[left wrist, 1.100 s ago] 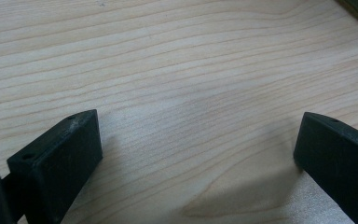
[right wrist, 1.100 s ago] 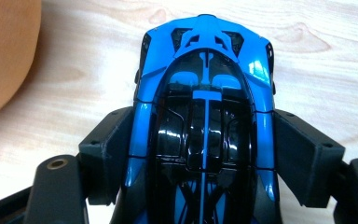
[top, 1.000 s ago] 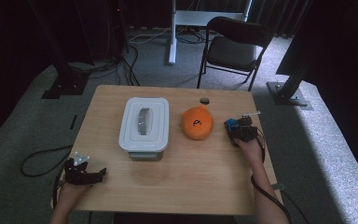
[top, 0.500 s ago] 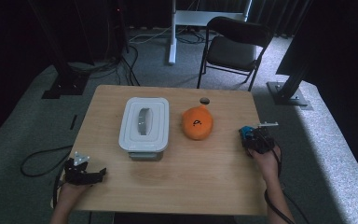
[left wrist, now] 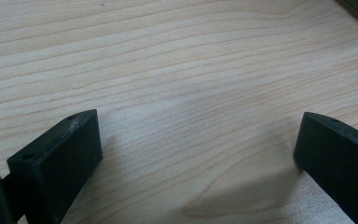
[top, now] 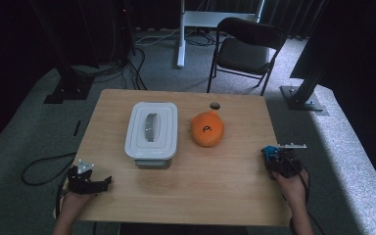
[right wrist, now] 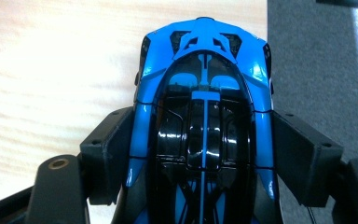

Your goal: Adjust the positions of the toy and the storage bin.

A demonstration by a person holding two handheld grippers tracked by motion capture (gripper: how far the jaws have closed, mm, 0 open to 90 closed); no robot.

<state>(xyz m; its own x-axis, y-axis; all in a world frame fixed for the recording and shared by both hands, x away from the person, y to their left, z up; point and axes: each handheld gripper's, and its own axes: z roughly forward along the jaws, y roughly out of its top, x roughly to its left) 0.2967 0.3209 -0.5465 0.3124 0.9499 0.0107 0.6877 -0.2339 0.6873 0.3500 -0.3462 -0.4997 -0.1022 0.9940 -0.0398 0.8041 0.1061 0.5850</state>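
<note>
High view: the right gripper [top: 274, 155] has drawn back from beside the orange pouch [top: 207, 129] to the table's [top: 186, 196] right edge, carrying the blue toy car [top: 270, 152], while the left gripper [top: 94, 182] sits unmoved at the near left corner. Right gripper view adds what that angle blurs: the jaws clamp the car's [right wrist: 204, 116] flanks, its nose pointing away from the camera by the table edge. Left gripper view shows its jaws spread wide over bare wood, holding nothing
</note>
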